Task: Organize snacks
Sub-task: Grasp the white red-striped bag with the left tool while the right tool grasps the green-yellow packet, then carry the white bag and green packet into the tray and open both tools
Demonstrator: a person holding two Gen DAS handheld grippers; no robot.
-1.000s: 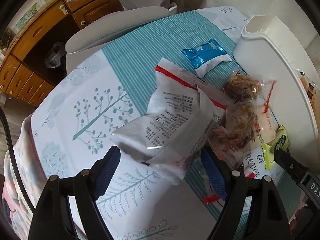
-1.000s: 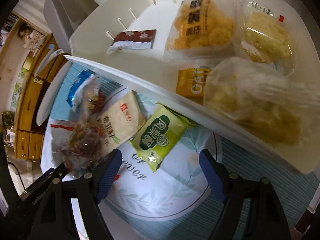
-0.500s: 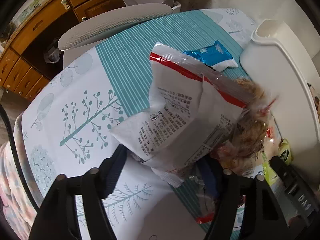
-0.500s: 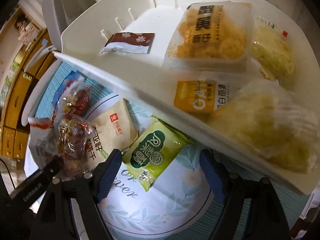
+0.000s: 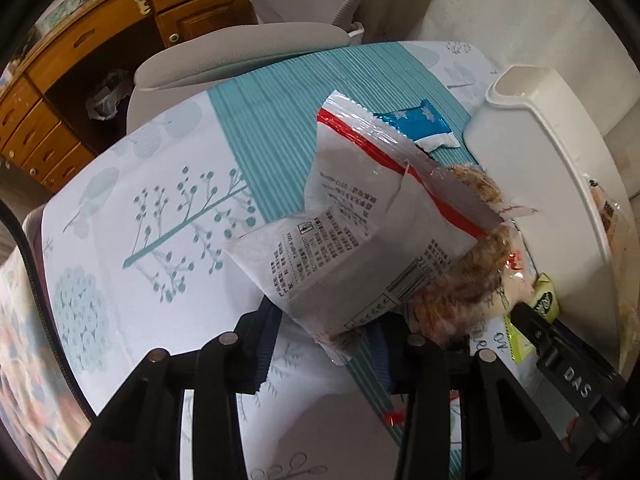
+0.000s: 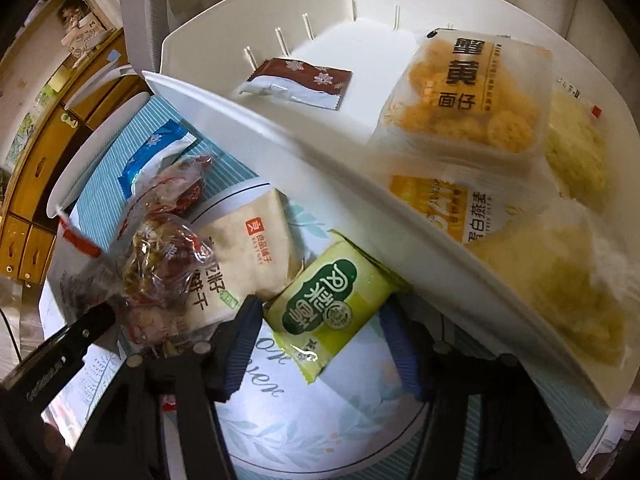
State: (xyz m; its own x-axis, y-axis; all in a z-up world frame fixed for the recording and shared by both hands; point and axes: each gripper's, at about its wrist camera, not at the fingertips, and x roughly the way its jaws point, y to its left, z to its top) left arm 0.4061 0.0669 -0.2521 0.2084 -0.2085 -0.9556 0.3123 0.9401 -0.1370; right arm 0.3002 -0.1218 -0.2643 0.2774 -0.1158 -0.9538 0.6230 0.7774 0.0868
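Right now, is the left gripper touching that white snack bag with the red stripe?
Touching. The left wrist view shows the left gripper, jaws just closing, pinching the white snack bag by its lower corner.

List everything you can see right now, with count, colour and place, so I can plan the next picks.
white bag: one, white with red stripe, corner in the left claw
clear bags: two, reddish-brown contents, beside the beige packet
beige packet: one, on the tablecloth by the tray
green packet: one, against the tray's wall
blue packet: one, beyond the clear bags
tray: one, white
maroon packet: one, in the tray
yellow packs: at least four, in the tray
tablecloth: teal and white
chair: one, grey, behind the table
drawers: wooden, far left
left claw: just closed on the white bag
right claw: just been closing, green packet between, not yet pressed
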